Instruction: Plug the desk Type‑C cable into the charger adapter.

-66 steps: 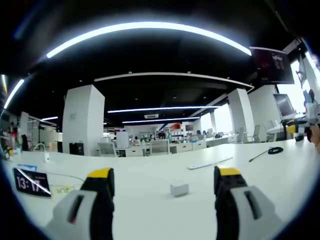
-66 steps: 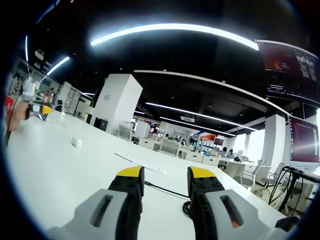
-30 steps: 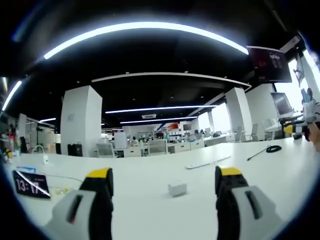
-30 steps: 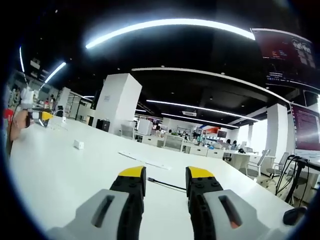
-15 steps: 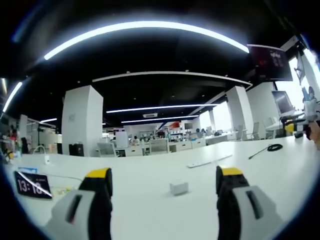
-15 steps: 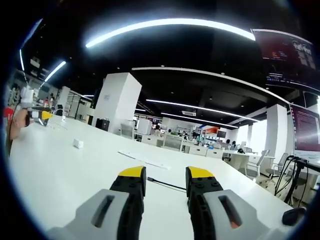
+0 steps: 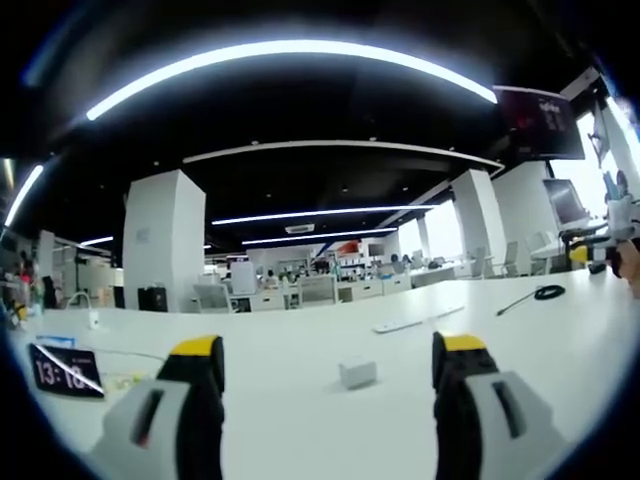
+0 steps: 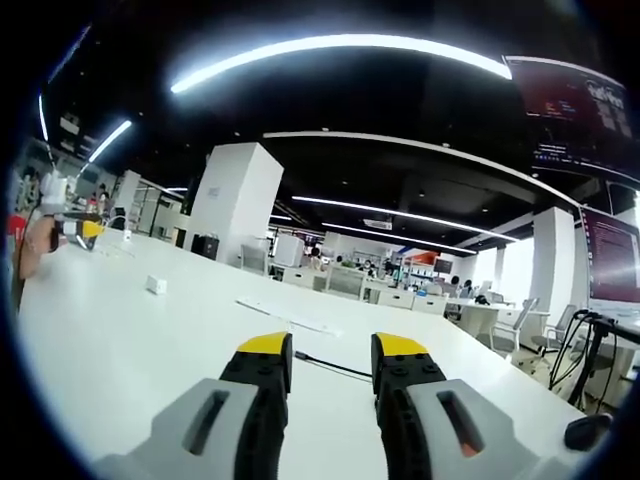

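The white cube charger adapter [image 7: 357, 373] sits on the white desk [image 7: 300, 400], just ahead of my left gripper [image 7: 328, 348] and between its wide-open jaws. The black Type-C cable [image 7: 545, 294] lies coiled far off to the right on the same desk. In the right gripper view a straight run of that cable [image 8: 330, 367] shows in the gap of my right gripper [image 8: 330, 348], which stands open with a narrower gap and holds nothing. The adapter [image 8: 155, 285] is small and far to the left there.
A digital clock [image 7: 65, 373] stands at the left near the desk edge. A long white strip [image 7: 415, 322] lies mid-desk. A person's hand holds the other gripper [image 7: 612, 247] at far right. Monitor cables [image 8: 570, 370] and a dark object [image 8: 585, 430] are at right.
The right gripper view has shifted a little since the earliest frame, and the cable's coil is now behind its right jaw. Both grippers' jaws stay as they were.
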A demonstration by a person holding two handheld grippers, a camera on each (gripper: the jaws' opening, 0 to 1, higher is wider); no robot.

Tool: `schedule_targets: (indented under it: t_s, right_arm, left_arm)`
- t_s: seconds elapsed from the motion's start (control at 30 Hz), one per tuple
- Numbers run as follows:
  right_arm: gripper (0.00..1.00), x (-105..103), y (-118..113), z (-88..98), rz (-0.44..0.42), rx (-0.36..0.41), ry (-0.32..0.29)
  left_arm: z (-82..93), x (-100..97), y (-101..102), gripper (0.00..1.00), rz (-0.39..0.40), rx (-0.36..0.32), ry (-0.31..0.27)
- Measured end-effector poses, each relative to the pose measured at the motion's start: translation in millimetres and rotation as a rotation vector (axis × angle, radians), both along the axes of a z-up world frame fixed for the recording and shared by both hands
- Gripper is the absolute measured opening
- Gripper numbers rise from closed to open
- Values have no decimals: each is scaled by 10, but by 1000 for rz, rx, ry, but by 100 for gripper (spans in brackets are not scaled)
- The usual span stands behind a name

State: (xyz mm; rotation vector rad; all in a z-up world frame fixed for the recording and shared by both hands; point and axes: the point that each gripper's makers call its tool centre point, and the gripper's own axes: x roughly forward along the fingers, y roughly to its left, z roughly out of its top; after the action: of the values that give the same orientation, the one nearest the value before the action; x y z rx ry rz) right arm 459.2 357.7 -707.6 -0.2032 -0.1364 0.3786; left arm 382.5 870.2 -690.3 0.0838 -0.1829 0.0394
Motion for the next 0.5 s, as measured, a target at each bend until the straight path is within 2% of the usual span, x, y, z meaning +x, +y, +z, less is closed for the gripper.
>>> schedule_targets:
  t_s: [0.4, 0.5]
  right_arm:
    - [32, -22, 11, 20, 18, 21, -2]
    - [32, -31, 34, 22, 29, 21, -2]
  left_arm:
    - [-47, 43, 15, 83, 8, -1, 18]
    - [-64, 51, 69, 82, 34, 10, 28]
